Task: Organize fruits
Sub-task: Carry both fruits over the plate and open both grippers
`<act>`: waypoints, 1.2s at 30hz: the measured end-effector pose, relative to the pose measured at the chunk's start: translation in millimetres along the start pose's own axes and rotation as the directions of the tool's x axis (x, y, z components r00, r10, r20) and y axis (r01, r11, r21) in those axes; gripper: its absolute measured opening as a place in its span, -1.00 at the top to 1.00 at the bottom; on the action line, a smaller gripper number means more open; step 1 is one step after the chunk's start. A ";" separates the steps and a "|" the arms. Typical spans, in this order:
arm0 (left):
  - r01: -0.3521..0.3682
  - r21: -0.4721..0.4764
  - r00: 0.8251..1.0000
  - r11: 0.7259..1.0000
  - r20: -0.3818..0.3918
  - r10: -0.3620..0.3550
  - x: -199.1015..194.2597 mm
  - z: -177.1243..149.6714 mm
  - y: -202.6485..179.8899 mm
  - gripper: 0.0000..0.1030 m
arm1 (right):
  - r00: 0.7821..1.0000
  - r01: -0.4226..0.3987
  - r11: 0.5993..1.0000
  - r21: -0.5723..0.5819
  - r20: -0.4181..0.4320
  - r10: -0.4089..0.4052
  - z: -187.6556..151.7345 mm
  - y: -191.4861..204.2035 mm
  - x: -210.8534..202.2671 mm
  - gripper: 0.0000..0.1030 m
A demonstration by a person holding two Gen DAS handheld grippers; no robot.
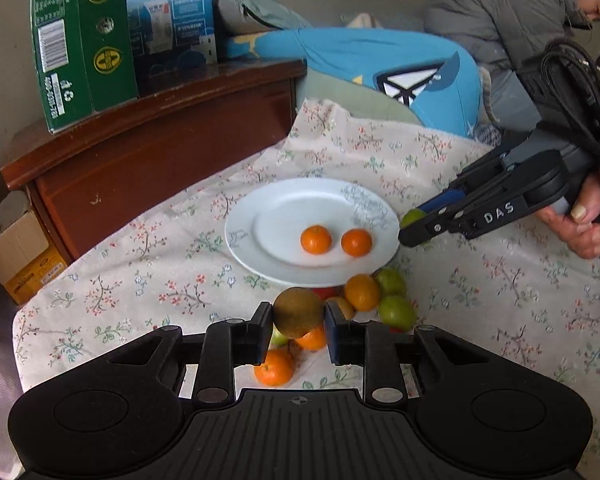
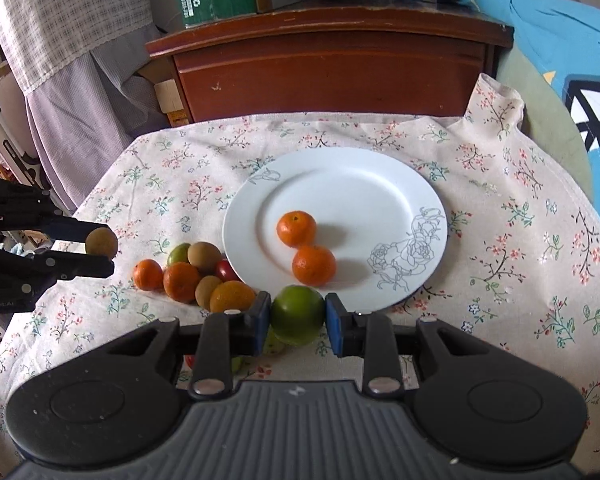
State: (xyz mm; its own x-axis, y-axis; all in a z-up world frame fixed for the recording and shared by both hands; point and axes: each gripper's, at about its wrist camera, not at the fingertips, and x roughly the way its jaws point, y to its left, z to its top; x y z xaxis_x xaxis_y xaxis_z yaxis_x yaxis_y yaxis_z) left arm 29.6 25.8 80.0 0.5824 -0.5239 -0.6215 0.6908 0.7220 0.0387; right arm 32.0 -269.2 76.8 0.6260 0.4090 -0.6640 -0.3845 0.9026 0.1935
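Fruits: two oranges (image 2: 305, 247) on white plate (image 2: 340, 168), remainder heaped (image 2: 196, 276) on table (image 2: 500, 240) beside it. Left gripper (image 1: 298, 314) jaws clamp brown kiwi (image 1: 298, 312); right gripper (image 2: 298, 316) jaws clamp green fruit (image 2: 298, 314), both apparently plate-bound.

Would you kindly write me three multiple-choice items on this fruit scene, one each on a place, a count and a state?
1. Where is the plate relative to the loose fruit pile in the right wrist view?
A. Right of it
B. Left of it
C. Under it

2. How many oranges lie on the plate?
A. One
B. Two
C. Four

3. What does the left gripper hold?
A. Nothing
B. A brown fruit
C. An orange

Answers:
1 A, the pile lies beside the plate's left rim.
2 B, two oranges lie near its middle, touching in the right wrist view.
3 B, the jaws are shut on the brown fruit, while the right gripper grips a green fruit.
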 end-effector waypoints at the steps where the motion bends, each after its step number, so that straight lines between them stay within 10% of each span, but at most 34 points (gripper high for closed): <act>1: -0.007 -0.008 1.000 1.000 0.022 0.007 -2.4 3.9 -3.2 0.52 | 1.000 0.000 1.000 -0.003 0.017 0.000 2.7 0.6 -3.1 0.43; 18: -0.093 -0.194 0.994 0.977 0.036 0.102 54.4 47.4 -9.6 0.51 | 0.976 0.088 0.984 0.157 0.185 -0.117 43.3 -37.2 -24.6 0.43; 36: -0.178 -0.258 0.982 0.950 -0.102 0.156 117.1 49.5 -11.2 0.51 | 0.990 0.119 0.956 0.270 0.040 -0.135 39.5 -52.4 31.3 0.43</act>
State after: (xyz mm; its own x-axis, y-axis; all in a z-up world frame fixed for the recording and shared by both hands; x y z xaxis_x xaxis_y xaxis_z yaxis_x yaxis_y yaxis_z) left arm 111.3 -66.0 45.4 0.6362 -0.3560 -0.6845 0.4422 0.8953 -0.0546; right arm 98.6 -298.4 74.5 0.6990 0.2883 -0.6545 -0.1097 0.9475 0.3003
